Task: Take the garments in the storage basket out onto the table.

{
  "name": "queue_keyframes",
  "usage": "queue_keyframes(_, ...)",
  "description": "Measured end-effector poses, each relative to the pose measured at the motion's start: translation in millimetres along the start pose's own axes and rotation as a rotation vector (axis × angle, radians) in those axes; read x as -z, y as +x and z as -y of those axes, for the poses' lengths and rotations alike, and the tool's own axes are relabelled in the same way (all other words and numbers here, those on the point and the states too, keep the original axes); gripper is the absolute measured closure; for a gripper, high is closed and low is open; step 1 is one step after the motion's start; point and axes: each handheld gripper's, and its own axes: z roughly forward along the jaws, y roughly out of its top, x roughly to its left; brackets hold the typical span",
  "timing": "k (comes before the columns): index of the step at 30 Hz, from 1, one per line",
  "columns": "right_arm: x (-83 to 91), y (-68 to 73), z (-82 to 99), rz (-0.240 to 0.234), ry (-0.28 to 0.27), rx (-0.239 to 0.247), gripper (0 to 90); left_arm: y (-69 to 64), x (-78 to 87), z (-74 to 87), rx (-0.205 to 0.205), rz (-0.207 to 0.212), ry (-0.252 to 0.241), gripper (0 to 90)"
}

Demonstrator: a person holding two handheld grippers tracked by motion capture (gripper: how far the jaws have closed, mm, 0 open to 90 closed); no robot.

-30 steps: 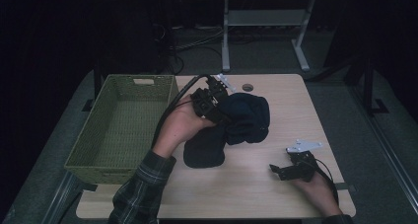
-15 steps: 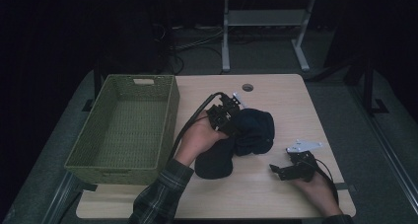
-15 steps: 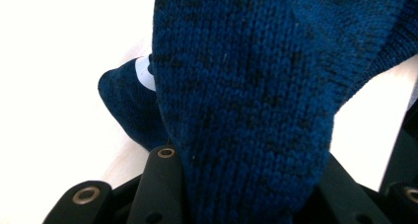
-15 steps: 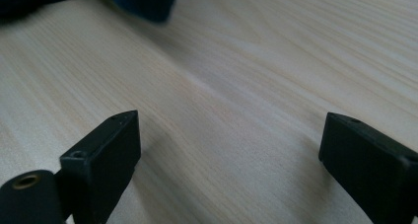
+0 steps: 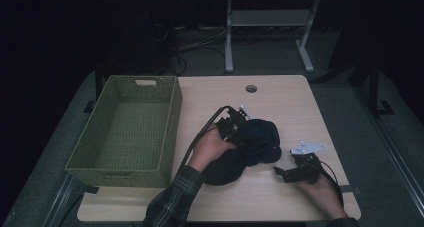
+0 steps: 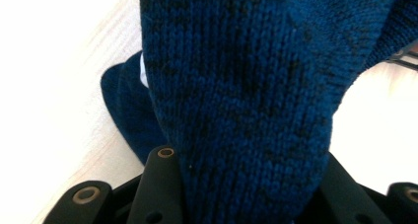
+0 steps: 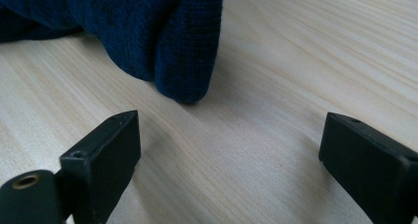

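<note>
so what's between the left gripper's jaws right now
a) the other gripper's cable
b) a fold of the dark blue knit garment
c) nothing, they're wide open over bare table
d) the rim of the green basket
b: in the left gripper view a thick fold of the dark blue knit garment fills the gap between the left gripper jaws.

Dark knitted garment (image 6: 246, 86) spills past the top and right edges of the left gripper view, burying the left claw's (image 6: 246, 204) tips; the picture's edge crops the table (image 5: 280, 102).
</note>
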Motion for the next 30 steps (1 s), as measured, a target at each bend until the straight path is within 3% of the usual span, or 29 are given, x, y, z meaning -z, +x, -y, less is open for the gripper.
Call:
queue_keyframes(7, 0.0, -0.2, 0.1, 0.002, 0.002, 0.003, 8.4, 3.6, -16.7, 2.0, 0.001, 0.013, 0.034, 68.5)
queue_keyframes(16, 0.0, -0.2, 0.1, 0.003, 0.002, 0.003, 8.5, 0.8, -14.8, 2.2, -0.027, 0.001, 0.033, 64.2)
queue_keyframes(25, 0.0, 0.4, 0.0, -0.002, 0.0, -0.005, 8.5, -0.7, 5.1, 8.3, -0.026, -0.016, -0.052, 31.7)
queue_keyframes(30, 0.1, -0.3, 0.1, 0.003, 0.002, 0.004, 8.5, -2.8, 24.7, 14.2, -0.035, -0.044, -0.093, 23.4)
